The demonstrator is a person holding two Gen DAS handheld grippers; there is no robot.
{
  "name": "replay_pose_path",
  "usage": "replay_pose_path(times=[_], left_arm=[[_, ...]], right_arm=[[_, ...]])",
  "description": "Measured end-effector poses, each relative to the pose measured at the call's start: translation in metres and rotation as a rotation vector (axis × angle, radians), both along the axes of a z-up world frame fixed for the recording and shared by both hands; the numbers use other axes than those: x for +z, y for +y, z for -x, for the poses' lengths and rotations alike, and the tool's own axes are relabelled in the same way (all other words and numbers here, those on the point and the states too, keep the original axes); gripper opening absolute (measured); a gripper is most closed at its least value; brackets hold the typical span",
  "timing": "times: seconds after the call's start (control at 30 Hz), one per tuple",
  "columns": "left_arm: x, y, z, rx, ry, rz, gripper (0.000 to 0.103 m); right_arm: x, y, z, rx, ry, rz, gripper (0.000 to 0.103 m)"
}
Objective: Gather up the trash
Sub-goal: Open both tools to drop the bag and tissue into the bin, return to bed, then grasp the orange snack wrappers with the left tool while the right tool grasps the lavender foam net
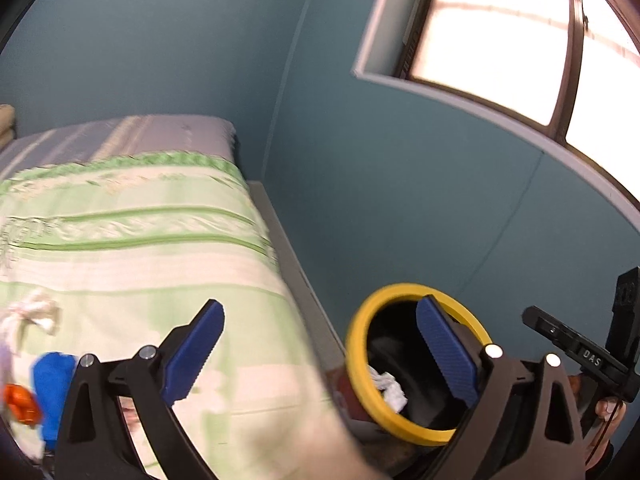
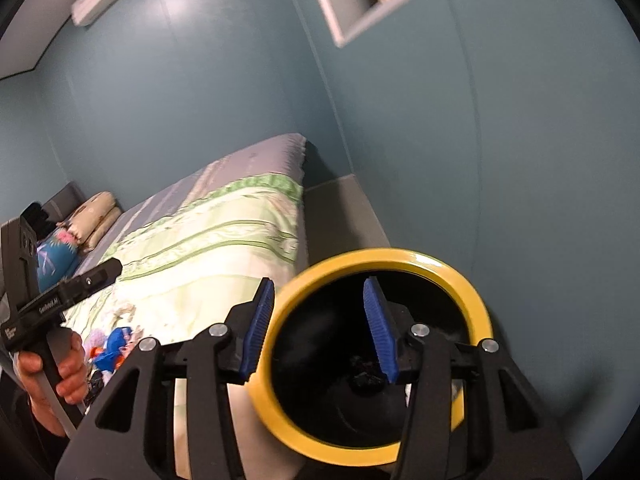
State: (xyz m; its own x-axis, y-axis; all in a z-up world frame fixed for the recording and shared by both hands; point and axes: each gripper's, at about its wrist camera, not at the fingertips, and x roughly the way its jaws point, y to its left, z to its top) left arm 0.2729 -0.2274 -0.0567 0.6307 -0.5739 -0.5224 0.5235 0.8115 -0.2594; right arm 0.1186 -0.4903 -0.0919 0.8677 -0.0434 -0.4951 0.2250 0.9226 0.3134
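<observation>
Fingers of left gripper (image 1: pixel 320 350) spread wide, right gripper (image 2: pixel 320 330) fingers straddling yellow bin rim (image 2: pixel 472 292), contact unclear, bedspread (image 1: pixel 132 240) blurred.

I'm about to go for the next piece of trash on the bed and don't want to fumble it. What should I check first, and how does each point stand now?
1. Left tool open and holding nothing: ok.
2. Right tool free to grasp: cannot tell; its fingers straddle the bin's yellow rim, and contact is unclear.
3. Bin mouth unobstructed: ok; a crumpled white paper already lies inside on the black liner.
4. Trash left on the bed: not ok; a white wad, a blue item and an orange one remain.
5. Left tool lined up on a piece: not ok; all lie left of it.
</observation>
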Motion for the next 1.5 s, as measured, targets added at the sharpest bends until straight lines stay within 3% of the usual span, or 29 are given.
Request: replay_pose_path(times=[0.33, 0.7, 1.0, 1.5], left_arm=[[0.043, 0.112, 0.024, 0.169, -0.106, -0.011, 0.095], [0.058, 0.214, 0.059, 0.339, -0.151, -0.009, 0.095], [0.049, 0.274, 0.085, 0.447, -0.156, -0.038, 0.095], [-0.003, 0.365, 0.095, 0.612, -0.043, -0.068, 0.095]], right_arm=[[0.035, 0.080, -0.004, 0.182, -0.072, 0.059, 0.062], [0.053, 0.167, -0.015, 0.379, -0.100, 0.092, 0.067], [0.047, 0.218, -0.011, 0.505, -0.094, 0.130, 0.073], [0.011, 0.280, -0.030, 0.637, 0.007, 0.150, 0.074]])
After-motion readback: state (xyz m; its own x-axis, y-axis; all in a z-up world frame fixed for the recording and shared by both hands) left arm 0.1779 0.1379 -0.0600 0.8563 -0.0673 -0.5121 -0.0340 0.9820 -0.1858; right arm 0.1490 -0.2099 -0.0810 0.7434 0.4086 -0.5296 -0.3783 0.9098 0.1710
